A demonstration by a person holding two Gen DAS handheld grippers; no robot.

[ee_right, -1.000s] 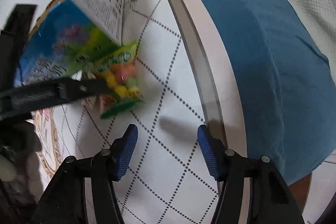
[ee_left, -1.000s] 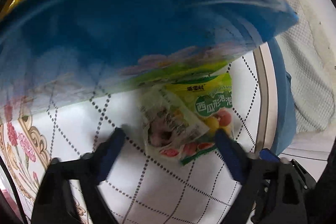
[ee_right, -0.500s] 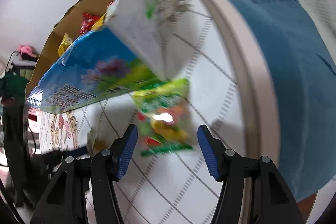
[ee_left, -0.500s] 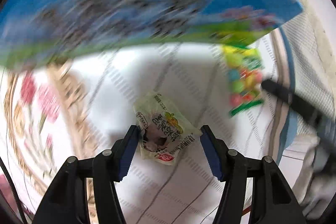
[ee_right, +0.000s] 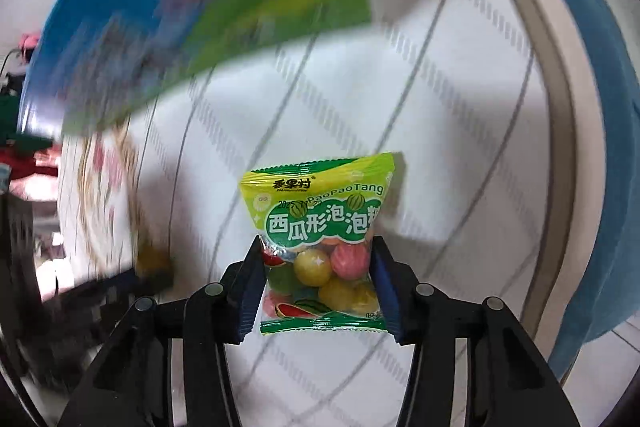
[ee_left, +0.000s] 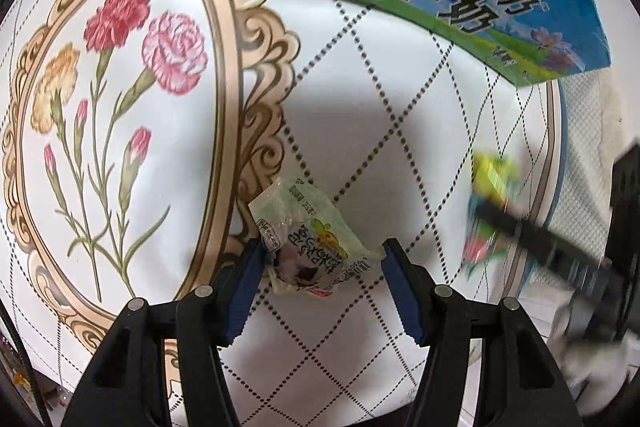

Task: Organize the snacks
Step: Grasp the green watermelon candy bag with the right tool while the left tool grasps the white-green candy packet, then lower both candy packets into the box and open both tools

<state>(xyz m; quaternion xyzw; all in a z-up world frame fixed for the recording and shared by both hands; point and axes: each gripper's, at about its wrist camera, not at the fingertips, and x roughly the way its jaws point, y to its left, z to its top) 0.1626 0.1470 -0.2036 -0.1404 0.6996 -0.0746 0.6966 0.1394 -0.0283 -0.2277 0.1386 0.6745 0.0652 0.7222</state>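
Quilted tabletop (ee_right: 460, 115): green gumball packet (ee_right: 320, 247).

- Pale green snack packet (ee_left: 310, 251): small, crinkled, translucent with dark printed characters and a barcode strip, lying flat and skewed on the white diamond-patterned surface, just beside the gold scrolled border of the flower print.
- Bubble-gum bag (ee_right: 320, 247): bright green and yellow, a clear window showing round yellow, pink and green balls (watermelon pictures on the label, "PaoPaoTang" legible), upright in the right wrist view; blurred in the left wrist view (ee_left: 490, 211), near the surface's edge.
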